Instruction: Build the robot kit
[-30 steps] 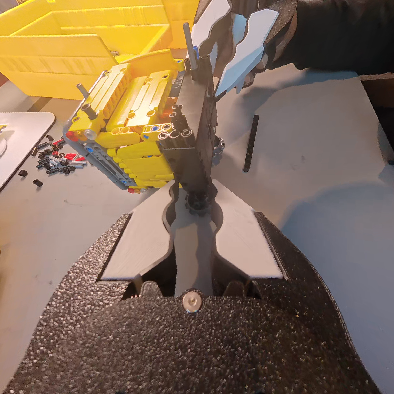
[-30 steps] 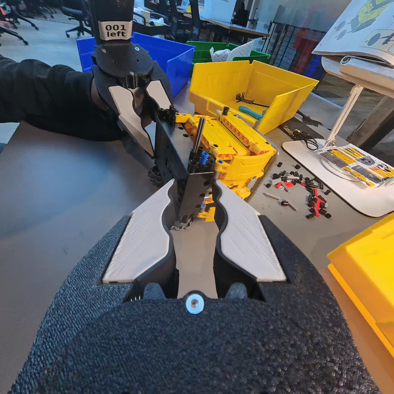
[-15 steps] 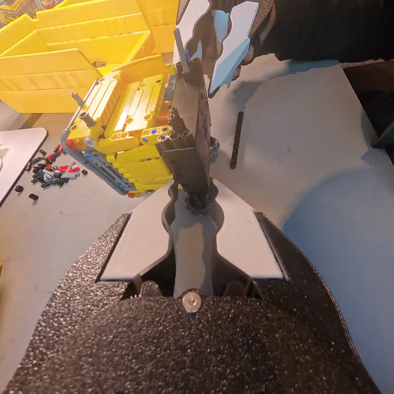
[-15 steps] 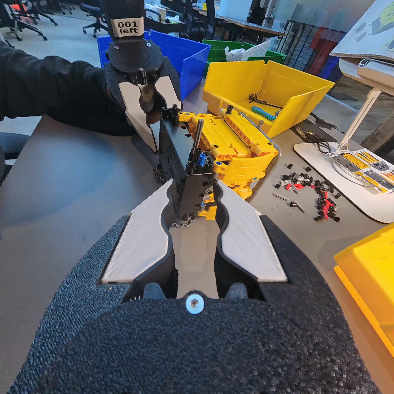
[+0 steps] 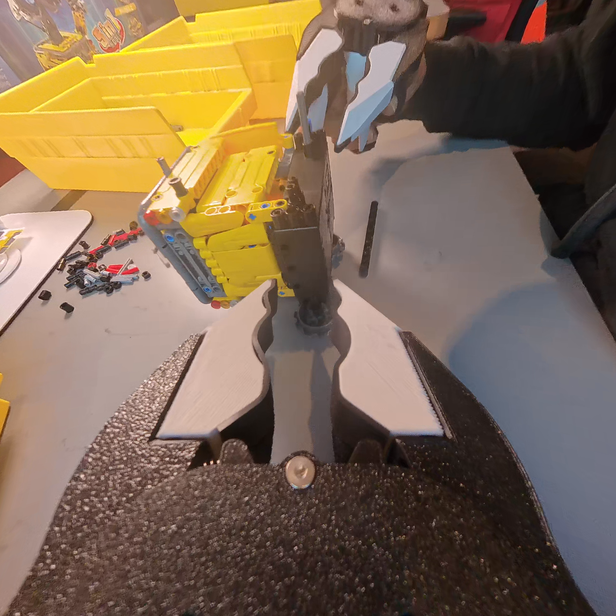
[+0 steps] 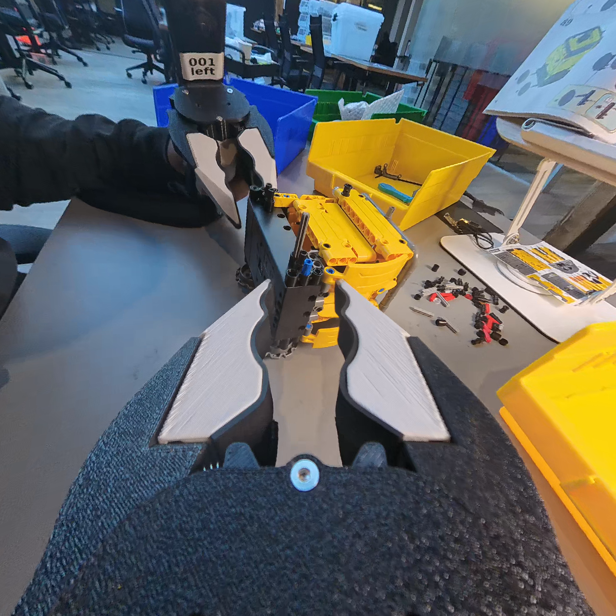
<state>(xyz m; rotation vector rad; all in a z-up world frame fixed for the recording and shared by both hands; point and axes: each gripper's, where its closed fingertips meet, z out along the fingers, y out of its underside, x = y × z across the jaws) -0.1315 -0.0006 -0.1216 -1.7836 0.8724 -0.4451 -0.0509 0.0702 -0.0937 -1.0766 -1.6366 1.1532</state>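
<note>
Left wrist view: left tongs are released, their tips straddling the near end of the model, a yellow and black brick build standing on its side on the counter. I see no firm pinch on its black panel. A small gear at the panel's foot rests on the counter between the tips. At the far end the right tongs hang spread just over the top, close beside an upright grey axle. A loose black beam lies near the model; a pile of pins sits well apart, before yellow bins.

Right wrist view: right tongs are spread, with a gap between the right tip and the panel. Left tongs hover apart above the far top corner, gripping nothing.

Risk, as I judge it: the model stands unheld on a narrow edge and gears, so a sideways nudge from either tip could topple or roll it. A brush against the axle could knock it loose.
</note>
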